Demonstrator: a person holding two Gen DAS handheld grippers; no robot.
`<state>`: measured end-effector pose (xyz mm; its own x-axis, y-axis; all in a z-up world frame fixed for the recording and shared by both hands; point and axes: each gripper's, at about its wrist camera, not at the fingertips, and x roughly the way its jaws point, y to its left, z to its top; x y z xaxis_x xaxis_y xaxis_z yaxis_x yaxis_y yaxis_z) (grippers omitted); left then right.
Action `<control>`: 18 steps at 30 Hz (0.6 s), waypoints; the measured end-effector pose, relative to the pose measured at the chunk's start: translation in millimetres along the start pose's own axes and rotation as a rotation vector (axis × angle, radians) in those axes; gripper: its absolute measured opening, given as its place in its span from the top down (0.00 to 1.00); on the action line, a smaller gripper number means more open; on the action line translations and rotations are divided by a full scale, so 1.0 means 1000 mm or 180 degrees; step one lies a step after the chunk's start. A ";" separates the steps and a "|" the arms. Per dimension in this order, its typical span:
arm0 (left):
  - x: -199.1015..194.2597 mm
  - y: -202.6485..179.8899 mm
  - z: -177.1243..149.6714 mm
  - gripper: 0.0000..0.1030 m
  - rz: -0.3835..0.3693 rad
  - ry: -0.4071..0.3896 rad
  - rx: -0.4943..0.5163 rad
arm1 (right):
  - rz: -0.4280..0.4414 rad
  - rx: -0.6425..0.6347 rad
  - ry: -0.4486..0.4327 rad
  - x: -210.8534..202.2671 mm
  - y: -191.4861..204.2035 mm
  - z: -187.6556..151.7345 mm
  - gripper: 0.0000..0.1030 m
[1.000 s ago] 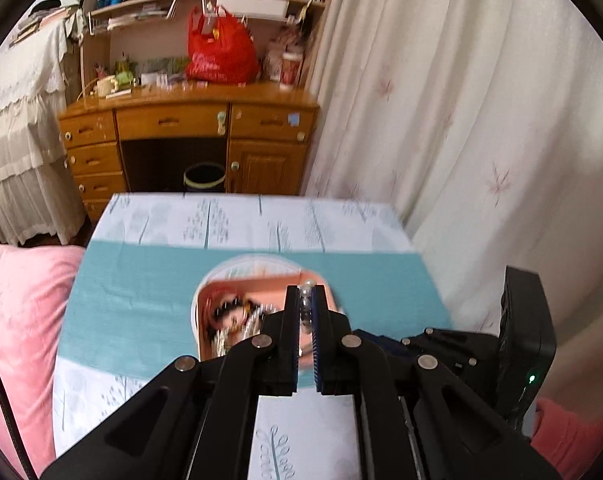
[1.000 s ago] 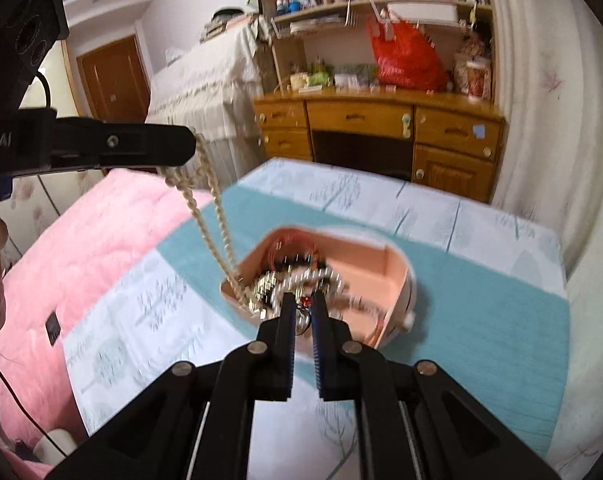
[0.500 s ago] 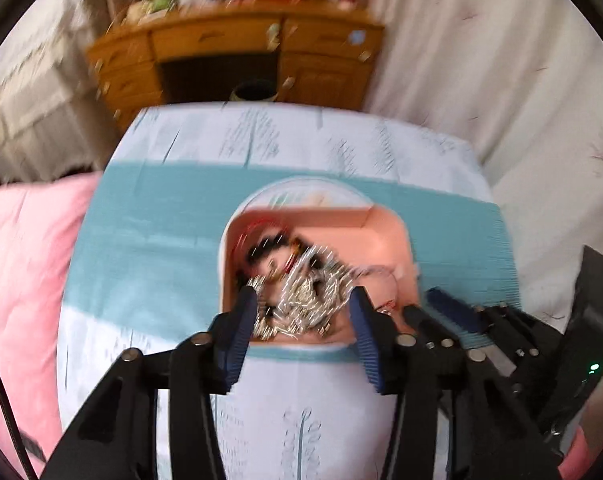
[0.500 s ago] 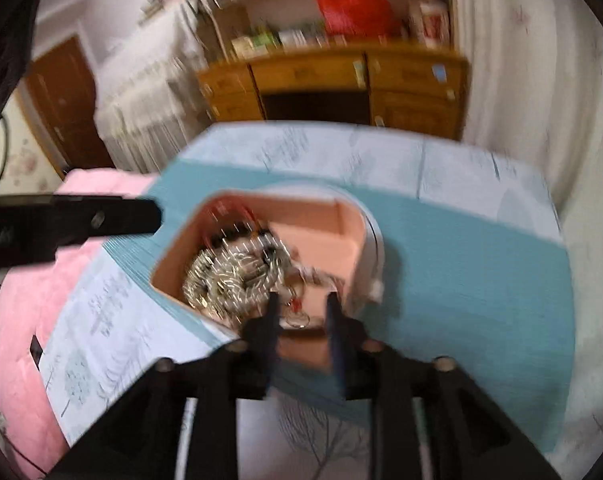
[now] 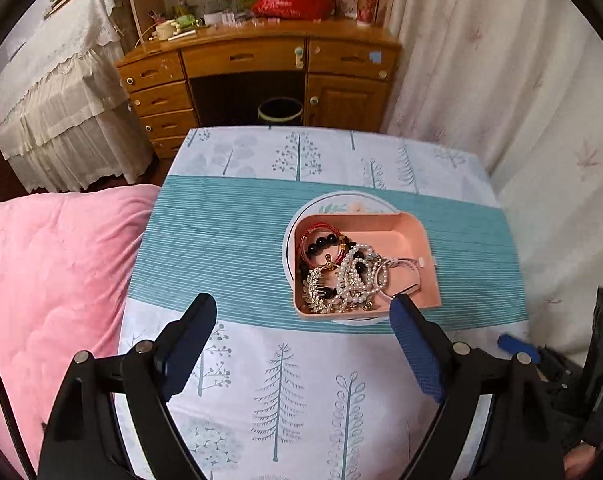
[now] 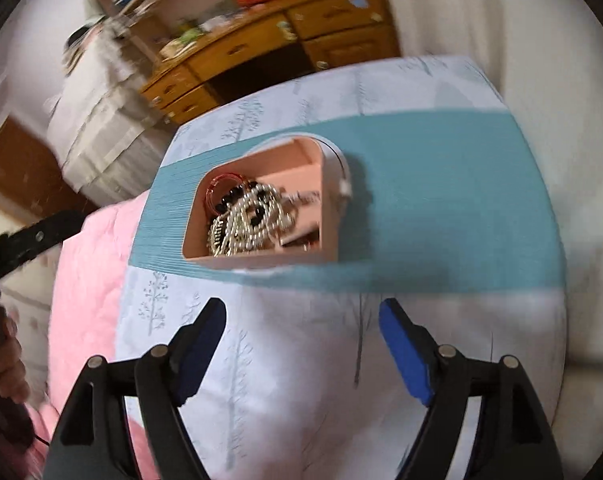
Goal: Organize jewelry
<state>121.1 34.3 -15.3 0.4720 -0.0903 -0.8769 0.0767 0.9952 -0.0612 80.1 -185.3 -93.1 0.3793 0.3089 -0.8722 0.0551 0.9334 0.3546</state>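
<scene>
Both tongs, left (image 5: 303, 316) and right (image 6: 301, 322), have just been opening and gape wide, empty. The pearl strand (image 5: 355, 276) lies tangled in the pink box (image 5: 415, 240) near the tabletop's right edge: light, limp, slippery; pinch one loop.

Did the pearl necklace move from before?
Yes. The pearl necklace hung from the left gripper above the pink tray; now it lies inside, jaws just opened.

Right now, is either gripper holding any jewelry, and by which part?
Nothing is held. The left gripper and right gripper have just opened; the jewelry lies in the pink tray.
</scene>
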 end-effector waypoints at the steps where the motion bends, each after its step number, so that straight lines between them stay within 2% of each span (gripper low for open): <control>1: -0.006 0.005 -0.004 0.15 -0.0024 -0.0010 -0.0004 | -0.0025 0.0082 -0.0007 -0.005 0.002 -0.005 0.22; 3: -0.014 0.012 -0.013 0.15 -0.0125 0.0042 0.0065 | -0.0114 0.0207 -0.0023 -0.018 0.011 -0.019 0.20; 5: -0.021 0.018 -0.027 0.15 -0.0239 0.0170 0.0268 | -0.0193 0.0215 -0.0017 -0.029 0.026 -0.035 0.20; 9: -0.034 0.033 -0.058 0.15 -0.0298 0.0349 0.0473 | -0.0342 0.0142 -0.0130 -0.047 0.060 -0.066 0.20; 11: -0.041 0.042 -0.072 0.15 -0.0297 0.0348 0.0494 | -0.0269 0.0123 -0.0147 -0.052 0.078 -0.082 0.19; 14: -0.052 0.054 -0.086 0.15 -0.0179 0.0276 0.0496 | -0.0149 0.0076 -0.0005 -0.053 0.105 -0.099 0.19; 18: -0.058 0.058 -0.093 0.14 -0.0144 0.0235 0.0411 | -0.0245 -0.0287 0.0021 -0.063 0.138 -0.105 0.19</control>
<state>16.1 101.0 -12.3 0.3999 -0.1272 -0.9077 0.2110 0.9765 -0.0439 -33.0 -56.9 -24.5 0.3712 0.2366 -0.8979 0.0003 0.9670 0.2549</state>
